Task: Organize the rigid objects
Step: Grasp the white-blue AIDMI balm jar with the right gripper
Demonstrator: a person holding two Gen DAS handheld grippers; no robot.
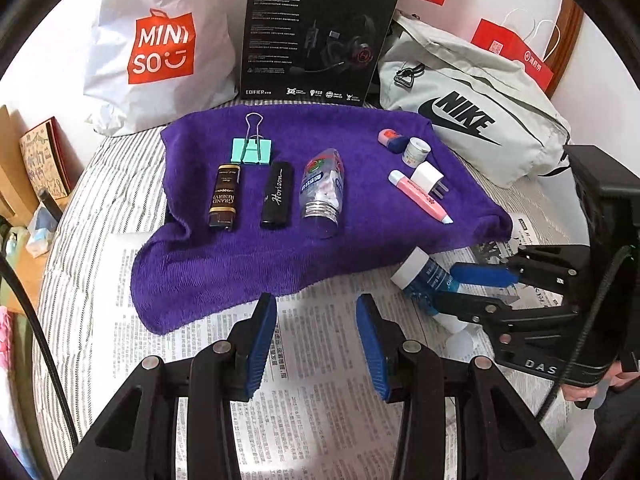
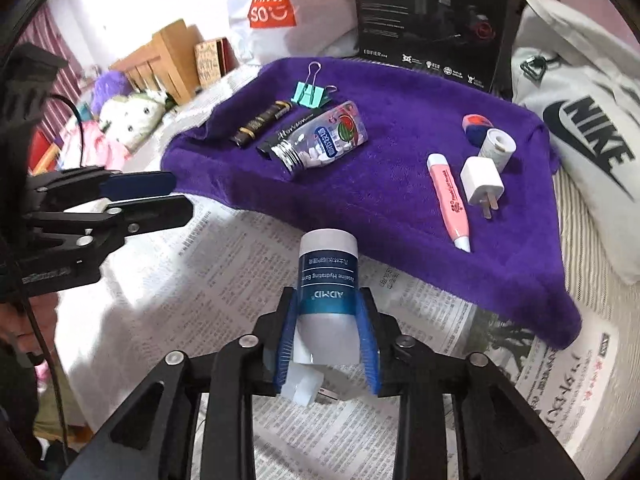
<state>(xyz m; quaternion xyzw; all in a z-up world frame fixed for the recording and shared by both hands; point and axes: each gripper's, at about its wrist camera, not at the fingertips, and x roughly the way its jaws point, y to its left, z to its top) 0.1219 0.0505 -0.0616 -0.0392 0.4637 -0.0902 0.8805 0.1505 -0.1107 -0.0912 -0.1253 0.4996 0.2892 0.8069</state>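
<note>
White-and-blue tube [image 2: 326,276] lies on the newspaper [image 2: 224,264] between the jaws of the right gripper [image 2: 328,294], low in the centre of the right wrist view. Its long axis runs up the frame, in line with the fingers, cap end pointing away toward the purple towel [image 2: 400,92]. The blue pads flank it closely on both sides at a narrow opening. Whether they press on it cannot be determined.

The left gripper [image 1: 316,300] is part-open and empty, over bare newspaper just short of the towel's near edge. The right gripper is therefore the one placed to handle the tube.

The towel begins just beyond the cap. Directly ahead, its near strip is bare. To the upper right lie a pink pen [image 2: 448,200], a white plug [image 2: 482,184], a small white roll [image 2: 498,146] and an eraser [image 2: 476,124]. To the upper left lie a clear bottle [image 2: 320,140], a black tube [image 1: 277,194], a brown case [image 1: 225,196] and a teal binder clip [image 1: 251,151], side by side.

Judgement: a straight move forward onto the towel meets no obstruction; the pen is the nearest item to avoid.
</note>
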